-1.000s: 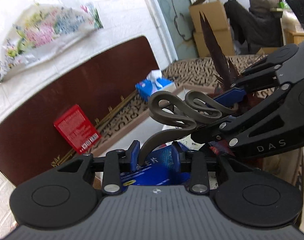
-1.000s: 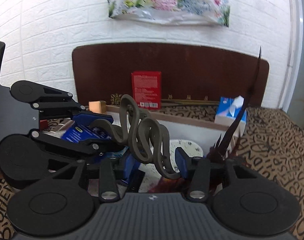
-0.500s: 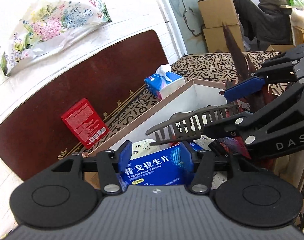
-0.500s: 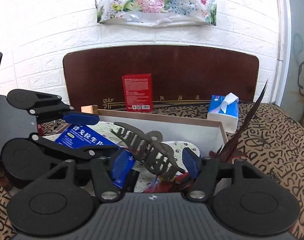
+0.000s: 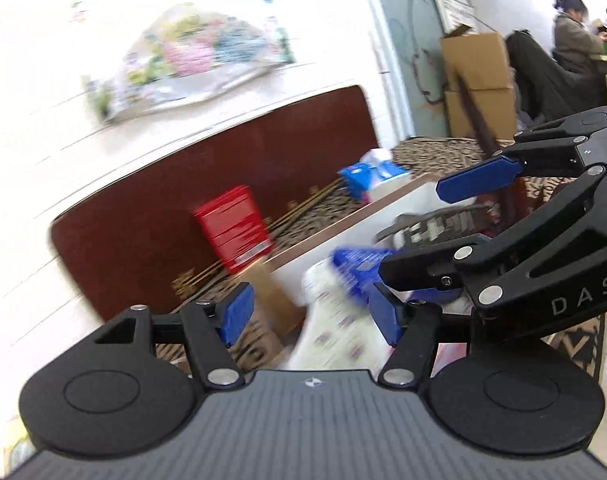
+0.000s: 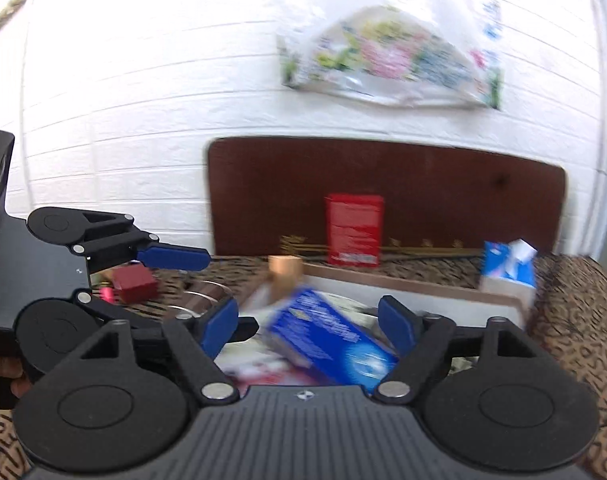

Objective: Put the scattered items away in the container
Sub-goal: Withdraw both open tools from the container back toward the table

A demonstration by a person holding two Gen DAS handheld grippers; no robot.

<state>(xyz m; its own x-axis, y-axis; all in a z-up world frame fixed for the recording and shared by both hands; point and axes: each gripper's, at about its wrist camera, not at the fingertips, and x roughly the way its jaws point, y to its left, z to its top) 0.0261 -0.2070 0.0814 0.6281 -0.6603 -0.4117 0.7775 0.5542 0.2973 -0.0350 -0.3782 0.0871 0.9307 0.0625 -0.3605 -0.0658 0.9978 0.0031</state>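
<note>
Black right gripper [image 5: 463, 232] lettered "DAS", jaws apart, left gripper [image 5: 309, 314] spread empty, blue box [image 6: 331, 336] print blurred

Storeroom-like office: stacked cardboard boxes [image 5: 477, 80]

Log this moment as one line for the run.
left gripper: open, empty | right gripper: open, empty | hair claw: lying in container | blue box: in container
</note>
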